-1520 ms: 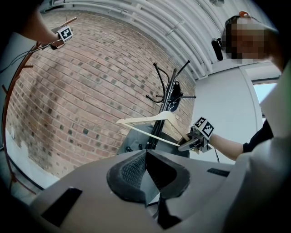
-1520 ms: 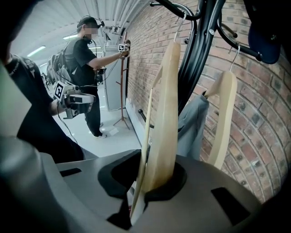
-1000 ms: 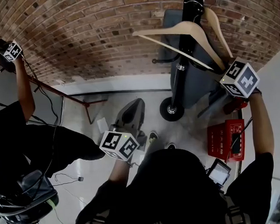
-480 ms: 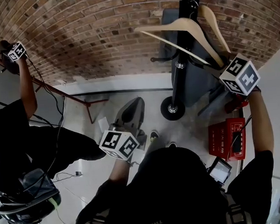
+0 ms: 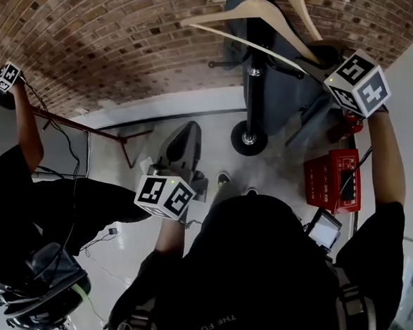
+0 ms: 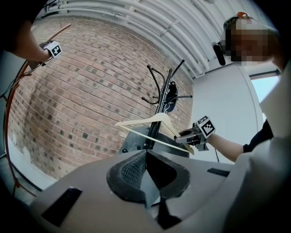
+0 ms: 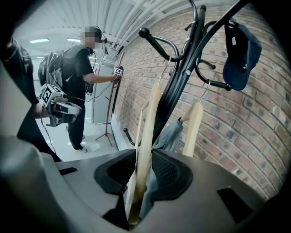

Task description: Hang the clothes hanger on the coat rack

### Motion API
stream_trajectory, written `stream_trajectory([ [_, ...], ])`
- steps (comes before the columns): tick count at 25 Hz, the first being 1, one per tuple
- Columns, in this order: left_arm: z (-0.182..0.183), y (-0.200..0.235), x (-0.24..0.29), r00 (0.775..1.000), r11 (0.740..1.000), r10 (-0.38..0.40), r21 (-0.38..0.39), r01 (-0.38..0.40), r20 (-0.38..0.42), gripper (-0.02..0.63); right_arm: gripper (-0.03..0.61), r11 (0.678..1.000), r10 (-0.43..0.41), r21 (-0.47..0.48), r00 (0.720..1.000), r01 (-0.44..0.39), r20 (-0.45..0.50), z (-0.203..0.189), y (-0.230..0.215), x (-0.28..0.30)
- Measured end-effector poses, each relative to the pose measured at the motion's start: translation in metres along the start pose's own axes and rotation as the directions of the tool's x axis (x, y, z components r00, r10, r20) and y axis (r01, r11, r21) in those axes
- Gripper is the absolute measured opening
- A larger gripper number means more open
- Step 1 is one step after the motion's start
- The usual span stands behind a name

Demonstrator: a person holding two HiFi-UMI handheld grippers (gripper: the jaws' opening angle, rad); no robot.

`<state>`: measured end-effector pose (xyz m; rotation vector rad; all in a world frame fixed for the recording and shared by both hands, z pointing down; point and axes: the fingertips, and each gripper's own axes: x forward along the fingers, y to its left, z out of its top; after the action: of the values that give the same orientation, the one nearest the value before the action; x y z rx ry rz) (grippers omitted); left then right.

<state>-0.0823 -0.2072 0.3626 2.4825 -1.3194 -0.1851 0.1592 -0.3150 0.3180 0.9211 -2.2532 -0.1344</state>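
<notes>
Head view: the right tool (image 5: pixel 316 53), raised at the far right, grips one end of the pale wooden clothes hanger (image 5: pixel 252 9), which lies across the black metal coat rack (image 5: pixel 253 51) against the red brick wall (image 5: pixel 114 47). The left tool (image 5: pixel 182 138) hangs low near the person's body, well apart from the rack. A red box (image 5: pixel 332 180) sits on the floor at the right.

Left gripper view: the left tool's (image 6: pixel 148 177) jaws are pressed together with nothing between them. Beyond them the hanger (image 6: pixel 154 125) crosses the rack's pole (image 6: pixel 163 91).

Right gripper view: the right tool (image 7: pixel 143 177) pinches the hanger's wooden arm (image 7: pixel 148 136). Its wire hook reaches up beside a curved branch of the rack (image 7: pixel 182 68); whether it rests there cannot be told. A navy cap (image 7: pixel 241 50) and a second wooden hanger (image 7: pixel 193 132) hang to the right.
</notes>
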Motion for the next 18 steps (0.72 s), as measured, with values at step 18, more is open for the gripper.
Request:
stream_trajectory([
  [18, -0.003, -0.01, 0.015, 1.0, 1.0, -0.018, 0.009, 0.018, -0.004, 0.018, 0.121, 0.961, -0.271, 0.027, 0.912, 0.276, 0.308, 0.034, 0.0, -0.08],
])
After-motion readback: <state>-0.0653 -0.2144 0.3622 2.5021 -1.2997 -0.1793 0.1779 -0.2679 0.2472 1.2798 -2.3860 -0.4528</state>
